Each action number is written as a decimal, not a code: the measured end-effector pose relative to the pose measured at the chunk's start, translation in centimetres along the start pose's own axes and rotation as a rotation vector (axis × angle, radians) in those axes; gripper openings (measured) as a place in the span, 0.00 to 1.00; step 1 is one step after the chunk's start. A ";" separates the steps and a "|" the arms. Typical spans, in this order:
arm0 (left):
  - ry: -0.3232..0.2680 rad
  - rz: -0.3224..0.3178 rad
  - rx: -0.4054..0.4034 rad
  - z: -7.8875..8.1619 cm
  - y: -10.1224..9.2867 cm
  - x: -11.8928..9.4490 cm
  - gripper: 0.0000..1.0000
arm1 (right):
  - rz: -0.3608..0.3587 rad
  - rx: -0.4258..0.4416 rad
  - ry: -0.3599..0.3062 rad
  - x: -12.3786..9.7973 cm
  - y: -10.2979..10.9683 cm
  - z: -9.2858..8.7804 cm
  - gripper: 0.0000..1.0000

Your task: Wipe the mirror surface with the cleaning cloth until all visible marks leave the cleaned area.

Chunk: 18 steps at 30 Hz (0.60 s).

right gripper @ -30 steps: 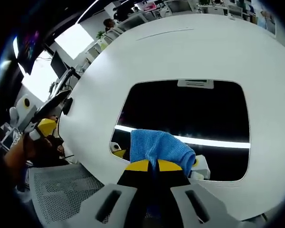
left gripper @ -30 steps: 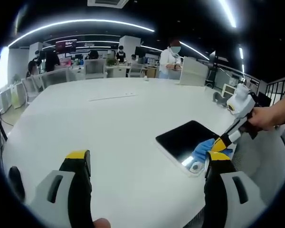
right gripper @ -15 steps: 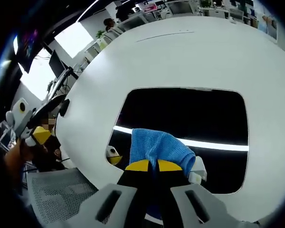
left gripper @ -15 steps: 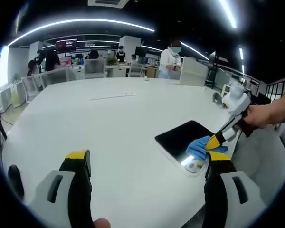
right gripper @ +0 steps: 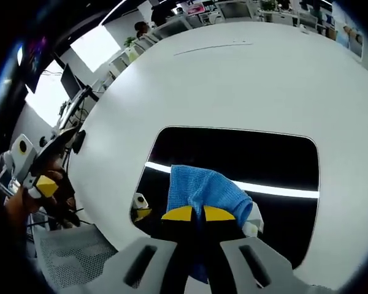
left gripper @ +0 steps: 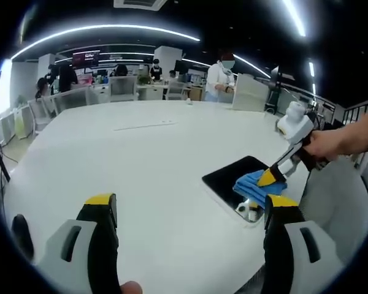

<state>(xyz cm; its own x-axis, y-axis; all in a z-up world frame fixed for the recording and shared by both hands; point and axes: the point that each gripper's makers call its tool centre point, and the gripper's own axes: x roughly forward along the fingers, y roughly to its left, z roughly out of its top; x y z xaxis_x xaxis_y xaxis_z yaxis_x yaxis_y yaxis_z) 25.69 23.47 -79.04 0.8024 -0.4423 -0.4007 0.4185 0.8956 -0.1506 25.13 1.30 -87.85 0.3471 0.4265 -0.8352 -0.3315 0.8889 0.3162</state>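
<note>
while my right gripper clamps the blue cloth, it presses on the mirror.
my left gripper hangs open above the white table, mirror near its edge.

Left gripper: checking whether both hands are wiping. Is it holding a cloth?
No, the left gripper stands open over the bare white table, jaws apart.
</note>
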 end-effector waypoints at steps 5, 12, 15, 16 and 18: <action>0.014 -0.013 0.033 -0.1 -0.7 -0.2 0.99 | -0.003 -0.014 -0.001 0.3 -0.2 0.7 0.00; 0.003 -0.010 0.021 0.4 -0.9 -0.3 0.99 | -0.009 -0.023 -0.001 0.8 -0.7 1.8 0.00; 0.001 -0.008 0.017 0.6 -1.1 -0.4 0.99 | -0.010 -0.020 0.001 0.9 -0.8 2.2 0.00; 0.002 -0.010 0.016 0.5 -1.3 -0.4 0.99 | -0.014 -0.026 0.002 1.0 -0.8 2.4 0.00; 0.008 -0.014 0.023 0.4 -1.5 -0.4 0.99 | -0.018 -0.032 0.005 1.1 -1.0 2.8 0.00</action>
<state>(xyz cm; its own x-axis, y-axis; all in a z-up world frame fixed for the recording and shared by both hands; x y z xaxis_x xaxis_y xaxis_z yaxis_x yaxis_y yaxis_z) 24.95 22.32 -78.25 0.7930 -0.4540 -0.4064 0.4390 0.8882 -0.1355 28.33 1.37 -87.85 0.3494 0.4092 -0.8429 -0.3529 0.8908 0.2862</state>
